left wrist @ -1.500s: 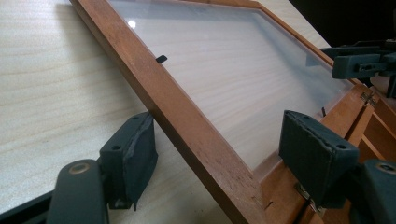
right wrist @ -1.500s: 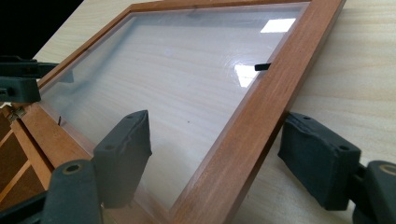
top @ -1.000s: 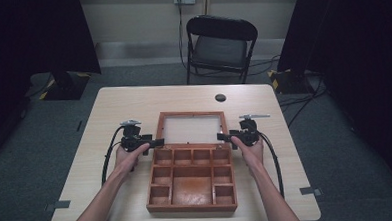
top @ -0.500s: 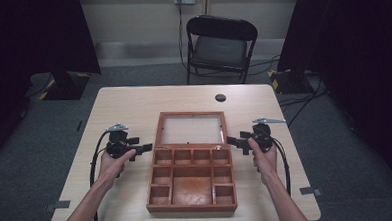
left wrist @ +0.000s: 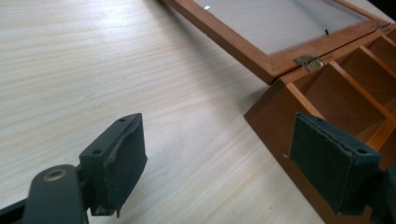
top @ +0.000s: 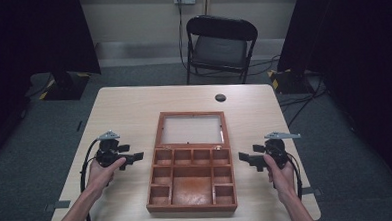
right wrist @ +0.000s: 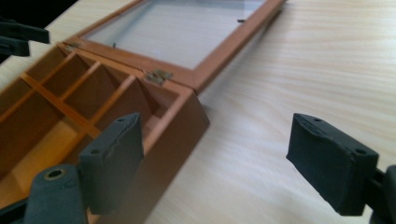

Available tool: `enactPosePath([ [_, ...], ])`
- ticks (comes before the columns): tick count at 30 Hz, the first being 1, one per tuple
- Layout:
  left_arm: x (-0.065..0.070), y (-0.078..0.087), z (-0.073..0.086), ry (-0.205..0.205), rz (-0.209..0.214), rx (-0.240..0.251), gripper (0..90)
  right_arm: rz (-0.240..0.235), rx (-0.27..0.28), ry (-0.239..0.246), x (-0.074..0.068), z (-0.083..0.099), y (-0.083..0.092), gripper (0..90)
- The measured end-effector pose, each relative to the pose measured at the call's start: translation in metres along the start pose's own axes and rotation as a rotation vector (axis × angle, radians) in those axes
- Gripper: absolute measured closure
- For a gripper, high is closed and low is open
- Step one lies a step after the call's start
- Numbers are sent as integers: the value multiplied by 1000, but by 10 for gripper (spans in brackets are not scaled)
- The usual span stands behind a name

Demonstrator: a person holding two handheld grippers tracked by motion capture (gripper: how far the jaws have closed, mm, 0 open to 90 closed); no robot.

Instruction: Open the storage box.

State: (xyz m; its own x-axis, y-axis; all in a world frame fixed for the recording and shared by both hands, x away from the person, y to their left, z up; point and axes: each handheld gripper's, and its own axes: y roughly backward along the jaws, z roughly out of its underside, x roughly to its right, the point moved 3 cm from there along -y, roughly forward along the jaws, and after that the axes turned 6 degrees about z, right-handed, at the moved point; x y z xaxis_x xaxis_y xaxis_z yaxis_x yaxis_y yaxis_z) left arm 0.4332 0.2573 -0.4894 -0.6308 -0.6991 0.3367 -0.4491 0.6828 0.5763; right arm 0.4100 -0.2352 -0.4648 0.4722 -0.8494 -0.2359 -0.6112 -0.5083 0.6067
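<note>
1. stretching pale and wood-grained under everything: the tabletop point(top: 134, 108), with a small dark round thing point(top: 220, 97) sitting near its far edge.
2. lying open at the middle of the tabletop: the wooden box point(top: 191, 180), compartments facing up, its glass-paned lid point(top: 190, 129) folded back flat on the far side and hanging on by brass hinges point(left wrist: 308, 61).
3. hovering just off the box's left side, apart from it: the left gripper point(top: 136, 156), held in the left hand point(top: 102, 170); fingers point(left wrist: 116, 158) spreading, having just been opening, pinching nothing, with bare tabletop and the box's corner showing between them.
4. hovering off the box's right side, apart from it: the right gripper point(top: 243, 157), held in the right hand point(top: 279, 169); fingers point(right wrist: 114, 161) spread wide after opening, gripping nothing, the box's near corner showing between them.
</note>
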Motion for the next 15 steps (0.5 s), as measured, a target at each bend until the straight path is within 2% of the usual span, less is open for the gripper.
enactPosePath([
  [3, 3, 3, 4, -16, -34, -41, 180, 28, 6, -10, 3, 9, 7, 174],
  [7, 6, 11, 15, -28, -40, -59, 180, 65, 6, -8, 9, 20, 17, 174],
  [9, 7, 13, 20, -39, -74, -57, 182, 86, -9, -6, 11, 27, 20, 175],
  [11, 6, 14, 26, -62, -112, -95, 190, 70, -37, -12, 12, 36, 21, 175],
  [12, 5, 15, 30, -68, -130, -86, 193, 75, -54, -3, 12, 40, 22, 175],
  [13, 4, 17, 33, -62, -132, -73, 196, 93, -60, 3, 12, 44, 22, 175],
  [14, 3, 17, 36, -54, -140, -80, 195, 102, -66, 4, 13, 48, 23, 175],
  [15, 2, 19, 38, -57, -162, -86, 195, 115, -73, 8, 14, 51, 22, 174],
])
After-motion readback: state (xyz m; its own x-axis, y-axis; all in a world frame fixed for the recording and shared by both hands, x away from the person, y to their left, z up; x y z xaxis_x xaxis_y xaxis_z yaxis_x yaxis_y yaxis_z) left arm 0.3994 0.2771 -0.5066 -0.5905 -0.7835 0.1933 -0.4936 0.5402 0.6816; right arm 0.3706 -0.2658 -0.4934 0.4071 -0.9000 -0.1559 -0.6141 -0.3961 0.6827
